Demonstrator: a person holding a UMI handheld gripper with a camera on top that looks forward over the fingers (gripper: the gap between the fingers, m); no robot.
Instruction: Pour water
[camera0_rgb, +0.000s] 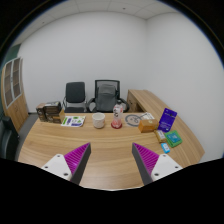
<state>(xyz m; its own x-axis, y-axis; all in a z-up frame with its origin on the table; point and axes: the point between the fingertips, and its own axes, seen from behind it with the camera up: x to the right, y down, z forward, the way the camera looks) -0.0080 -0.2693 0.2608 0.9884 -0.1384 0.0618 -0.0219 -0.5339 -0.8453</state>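
Observation:
My gripper (112, 160) is open and empty, its two fingers with magenta pads (77, 158) spread wide above the near part of a wooden desk (105, 145). Well beyond the fingers, near the desk's far side, stands a pale cup (99, 120). Just to its right a clear pitcher-like vessel (118, 114) stands on a red coaster. Nothing is between the fingers.
On the desk's far left are a brown box (47, 109) and a booklet (73, 121). To the right lie a yellow item (148, 125), a purple box (167, 119) and green packets (172, 138). Two office chairs (92, 96) stand behind the desk; a cabinet (13, 90) at left.

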